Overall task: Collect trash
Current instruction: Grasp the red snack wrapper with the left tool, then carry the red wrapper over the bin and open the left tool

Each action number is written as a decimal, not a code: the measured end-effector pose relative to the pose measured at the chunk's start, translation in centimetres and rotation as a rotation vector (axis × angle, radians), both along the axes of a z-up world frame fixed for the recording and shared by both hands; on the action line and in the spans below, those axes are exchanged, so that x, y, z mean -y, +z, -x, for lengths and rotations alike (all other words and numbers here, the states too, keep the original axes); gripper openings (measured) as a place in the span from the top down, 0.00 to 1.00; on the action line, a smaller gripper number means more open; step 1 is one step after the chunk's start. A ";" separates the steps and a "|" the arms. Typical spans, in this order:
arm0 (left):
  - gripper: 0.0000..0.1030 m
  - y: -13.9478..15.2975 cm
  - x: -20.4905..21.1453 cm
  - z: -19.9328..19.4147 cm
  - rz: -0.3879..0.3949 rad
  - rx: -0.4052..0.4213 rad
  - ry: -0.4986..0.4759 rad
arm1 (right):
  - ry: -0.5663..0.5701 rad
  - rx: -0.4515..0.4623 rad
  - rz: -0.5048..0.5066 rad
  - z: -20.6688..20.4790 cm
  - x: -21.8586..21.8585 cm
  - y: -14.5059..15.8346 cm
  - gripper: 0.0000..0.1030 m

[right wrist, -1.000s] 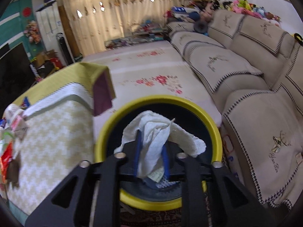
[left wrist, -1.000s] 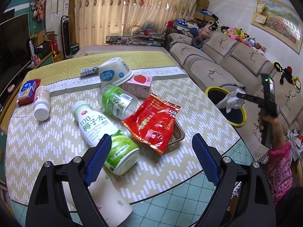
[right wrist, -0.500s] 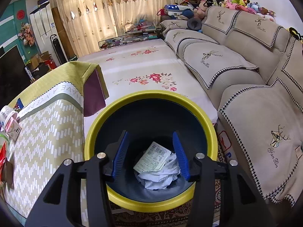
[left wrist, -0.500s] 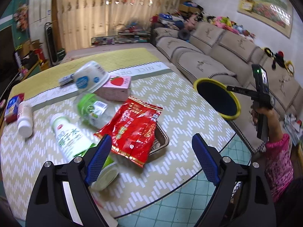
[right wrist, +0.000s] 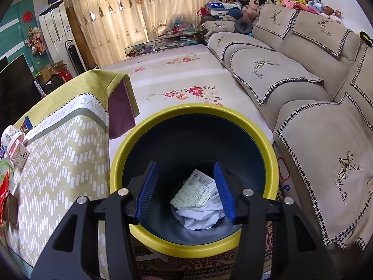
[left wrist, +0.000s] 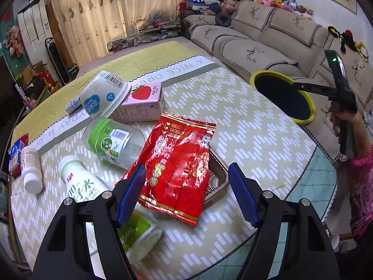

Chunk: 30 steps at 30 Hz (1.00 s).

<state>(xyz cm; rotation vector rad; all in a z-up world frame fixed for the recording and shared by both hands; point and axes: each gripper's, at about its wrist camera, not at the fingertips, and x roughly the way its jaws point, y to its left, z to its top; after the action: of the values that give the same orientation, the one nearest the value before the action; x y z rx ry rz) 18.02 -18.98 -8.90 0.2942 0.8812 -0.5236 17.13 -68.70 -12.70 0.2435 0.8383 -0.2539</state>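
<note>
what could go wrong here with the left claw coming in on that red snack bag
The left claw is closing over the red snack bag, whose near end lies between its open jaws. The bag looks slippery and flat, so the pads may slide off. It rests partly on a metal tray, which could get caught or dragged. The left pad is close to the white bottle, so it might nudge or roll it.
</note>
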 end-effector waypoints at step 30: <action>0.96 4.8 0.7 -0.2 0.010 0.063 -0.013 | 0.006 0.047 -0.039 1.4 0.1 0.9 0.50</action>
<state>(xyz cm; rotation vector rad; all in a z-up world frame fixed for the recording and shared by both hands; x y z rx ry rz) 18.18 -19.63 -4.07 0.3054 0.8159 -0.5278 15.76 -68.82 -11.83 0.2827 0.7984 -0.2251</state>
